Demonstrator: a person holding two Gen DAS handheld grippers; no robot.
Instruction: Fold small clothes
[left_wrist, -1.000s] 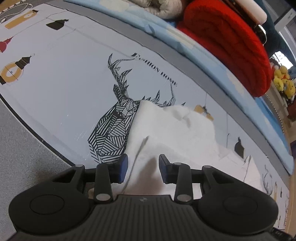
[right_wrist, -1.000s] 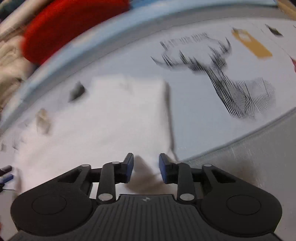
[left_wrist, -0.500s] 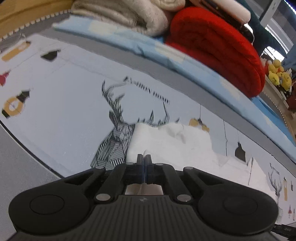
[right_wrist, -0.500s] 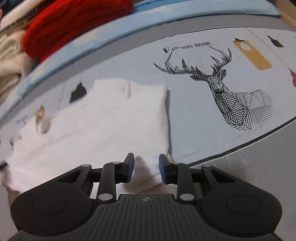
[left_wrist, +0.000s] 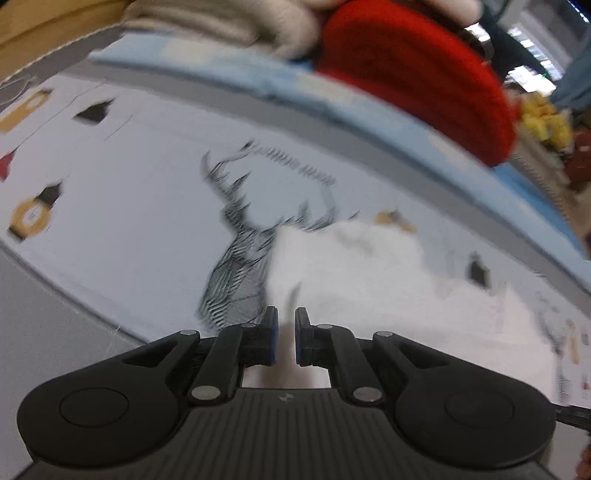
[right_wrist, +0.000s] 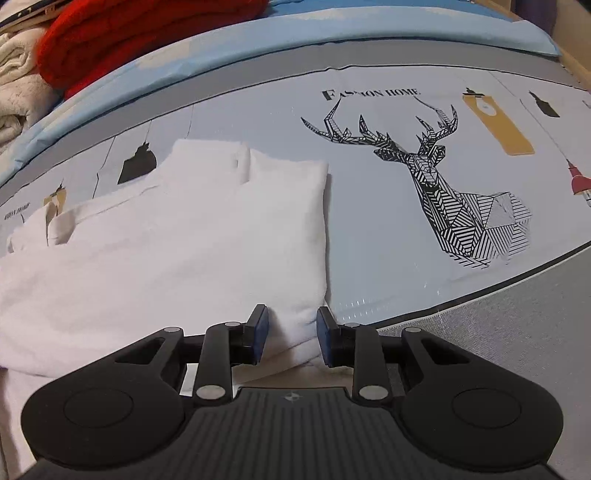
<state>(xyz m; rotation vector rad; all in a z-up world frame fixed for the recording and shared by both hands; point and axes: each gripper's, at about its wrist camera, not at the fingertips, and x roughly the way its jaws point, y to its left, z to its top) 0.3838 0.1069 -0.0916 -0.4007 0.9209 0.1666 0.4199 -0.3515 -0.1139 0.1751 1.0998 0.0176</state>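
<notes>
Garment (right_wrist: 192, 236): white, soft fleecy knit, folded to a rough rectangle w/ straight right edge, lying on smooth printed mat (right_wrist: 369, 229). Long axis runs approx 8 to 2 o'clock in right view; collar end toward 12. Left gripper (left_wrist: 286, 338): jaws a narrow gap apart over garment's near edge, view blurred. Right gripper (right_wrist: 290, 332): jaws spread, straddling near right corner, not pinching. Deer print (right_wrist: 436, 184) at 2 o'clock; red knit roll (right_wrist: 122, 40) at 11.
</notes>
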